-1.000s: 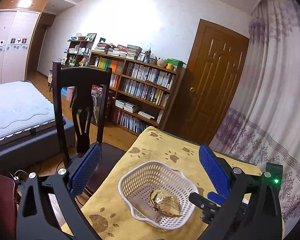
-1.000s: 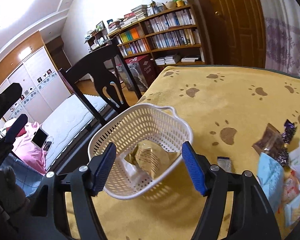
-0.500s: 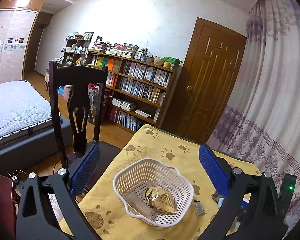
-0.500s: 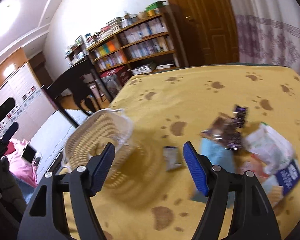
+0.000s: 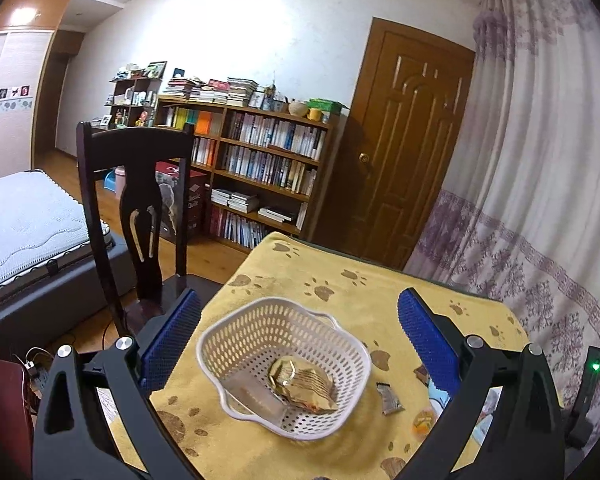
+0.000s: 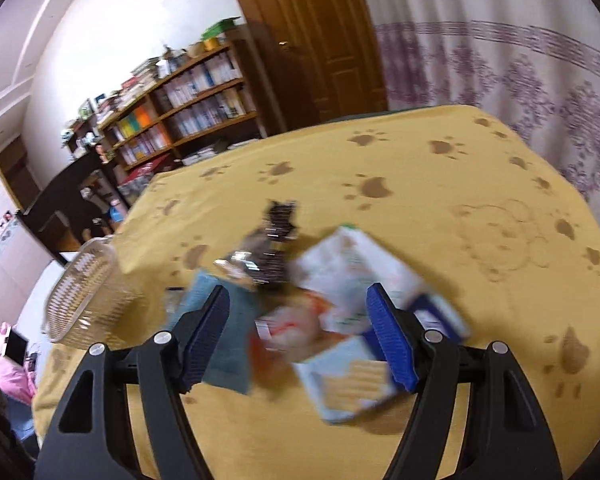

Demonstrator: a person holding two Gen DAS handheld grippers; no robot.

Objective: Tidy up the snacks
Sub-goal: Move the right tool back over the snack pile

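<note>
Swung off the basket (image 6: 80, 296), right claw (image 6: 298, 334) gapes over blurred snack packets (image 6: 340, 292) (left claw (image 5: 298, 334) likewise apart).

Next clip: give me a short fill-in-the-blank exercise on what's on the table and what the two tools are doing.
1. The white basket already holds a crinkled ____-coloured wrapper.
2. The left tool is ____ and holds nothing.
3. The right tool hangs open over the ____ of loose snack packets.
4. The yellow tablecloth is printed with brown ____ prints.

Missing words: gold; open; pile; paw
</note>
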